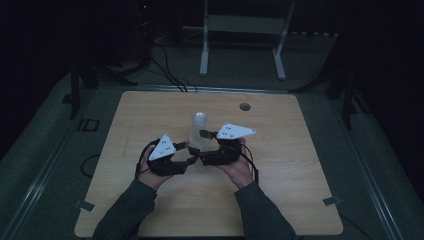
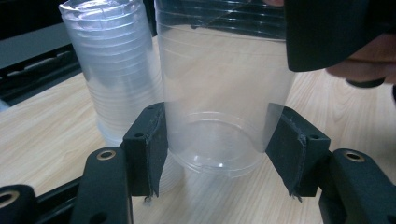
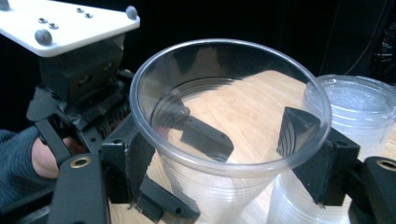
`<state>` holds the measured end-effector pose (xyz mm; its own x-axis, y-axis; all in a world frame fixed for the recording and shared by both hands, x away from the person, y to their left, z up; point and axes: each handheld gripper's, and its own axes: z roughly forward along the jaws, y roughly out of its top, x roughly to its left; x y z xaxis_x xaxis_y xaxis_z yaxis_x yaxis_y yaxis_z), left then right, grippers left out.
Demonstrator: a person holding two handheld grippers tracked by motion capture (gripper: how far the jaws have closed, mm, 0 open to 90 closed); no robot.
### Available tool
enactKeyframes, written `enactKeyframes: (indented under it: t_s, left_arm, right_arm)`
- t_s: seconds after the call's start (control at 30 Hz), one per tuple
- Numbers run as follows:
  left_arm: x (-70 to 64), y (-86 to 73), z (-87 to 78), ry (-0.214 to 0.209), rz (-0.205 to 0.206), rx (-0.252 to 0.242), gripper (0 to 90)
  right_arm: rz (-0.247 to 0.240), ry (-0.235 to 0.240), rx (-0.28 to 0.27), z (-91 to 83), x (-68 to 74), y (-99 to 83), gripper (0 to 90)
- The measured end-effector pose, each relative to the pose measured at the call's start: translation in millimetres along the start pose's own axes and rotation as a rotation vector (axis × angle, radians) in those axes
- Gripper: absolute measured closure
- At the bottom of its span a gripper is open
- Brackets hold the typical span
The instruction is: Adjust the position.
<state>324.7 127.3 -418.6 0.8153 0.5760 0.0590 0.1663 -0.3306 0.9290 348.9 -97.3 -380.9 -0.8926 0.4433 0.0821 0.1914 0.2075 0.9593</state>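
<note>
While a clear plastic cup (image 2: 219, 107) stands upright, mouth up, near the middle of the desk (image 1: 280, 200), both sets of jaws pinch it from opposite sides: the left gripper (image 2: 219, 154) clamps its lower wall near the base, and the right gripper (image 3: 233, 149) clamps it just under the rim. Just beside it stands a stack of nested clear cups (image 2: 116, 79); whether the two touch is unclear. Each gripper is held in a hand, with dark sleeves (image 1: 125, 215) behind.
</note>
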Motion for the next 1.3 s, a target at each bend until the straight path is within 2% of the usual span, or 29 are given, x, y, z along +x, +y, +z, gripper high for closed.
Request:
enactKeyframes:
  t_s: [0.1, 0.17, 0.33, 0.47, 0.67, 0.8, 1.3]
  left_arm:
    - [0.4, -0.7, 0.4, -0.015, -0.013, -0.011, 40.9]
    - [0.6, -2.4, 2.1, -0.039, -0.036, -0.033, 40.9]
    - [1.0, -4.9, 4.3, -0.074, -0.071, -0.058, 40.9]
    - [1.1, -6.5, 6.0, -0.082, -0.072, -0.054, 40.7]
    - [1.4, -5.6, 5.8, -0.076, -0.066, -0.04, 32.5]
    - [1.3, -4.2, 3.9, -0.056, -0.059, -0.037, 28.6]
    - [7.9, -3.5, -4.5, -0.02, -0.065, -0.05, 28.1]
  right_arm:
    - [0.007, 0.006, -0.014, 0.3, 0.2, -0.3, 26.8]
    - [0.017, 0.014, -0.043, 0.0, 0.3, 0.0, 26.5]
    - [0.029, 0.023, -0.066, -1.5, -0.3, 0.6, 26.5]
    - [0.019, 0.022, -0.059, -1.3, 0.3, 0.1, 27.5]
    - [-0.002, -0.004, -0.06, -2.4, 1.4, -0.3, 28.5]
    - [-0.011, -0.018, -0.061, -4.2, 1.2, 0.5, 28.6]
    - [-0.044, -0.071, -0.036, -6.9, -0.8, -3.0, 28.7]
